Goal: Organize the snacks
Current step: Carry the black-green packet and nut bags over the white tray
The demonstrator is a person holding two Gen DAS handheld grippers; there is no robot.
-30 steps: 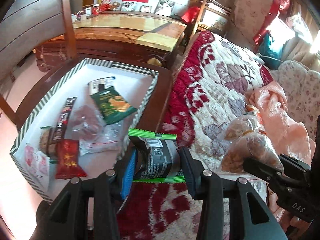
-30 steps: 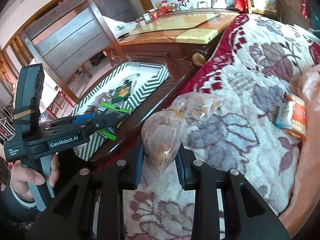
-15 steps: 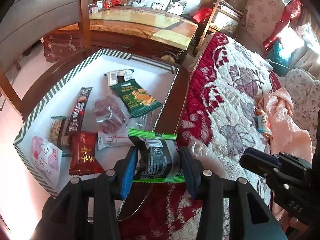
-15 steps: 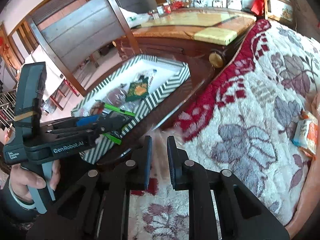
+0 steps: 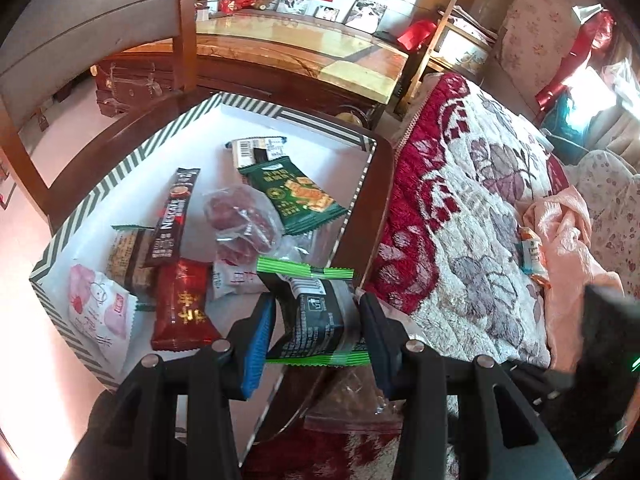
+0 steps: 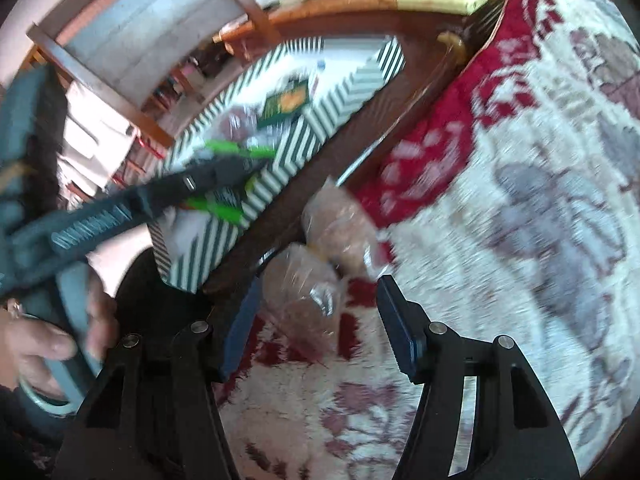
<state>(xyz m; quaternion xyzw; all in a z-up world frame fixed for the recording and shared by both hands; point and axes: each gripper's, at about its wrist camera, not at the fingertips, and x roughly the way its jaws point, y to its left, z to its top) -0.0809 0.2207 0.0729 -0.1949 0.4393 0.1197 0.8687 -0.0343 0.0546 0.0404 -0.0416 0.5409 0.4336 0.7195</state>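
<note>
- While the left gripper (image 5: 316,320) clamps a dark foil snack packet with bright green crimped ends (image 5: 314,314) between both pads, partly closed to the packet's width, it hangs at the near right corner of the white cardboard box with green-and-white striped walls (image 5: 92,192).
- Right gripper (image 6: 318,320): jaws opening, wide gap, pads off everything; a clear knotted plastic bag of brown snacks (image 6: 320,264) lies between and just beyond them, outside the box, on the dark wooden chair edge (image 6: 360,152) where it meets the red-and-cream flowered fleece blanket (image 6: 520,208). Frame blurred, contact with the wood not certain.
- Inside the box, near wall: a white-and-pink wrapper (image 5: 96,312), a red foil packet (image 5: 182,308), a brown coffee stick (image 5: 172,216).
- Box middle: a clear bag of dark red pieces (image 5: 240,220); beyond it a green cracker packet (image 5: 296,200) and a white-and-black labelled packet (image 5: 256,150) toward the far wall.
- Step in hand, my read: drop the dark packet in the box. Carry it past the near wall over bare floor of the box, far-left area looks freest, lower, then release; letting go at the corner risks it catching the rim.
- The clear bag looks short of the box; it likely needs regrasping near the knot.
- Well right of the box: an orange-and-white packet (image 5: 532,252) on the blanket by pink cloth, not yet collected.
</note>
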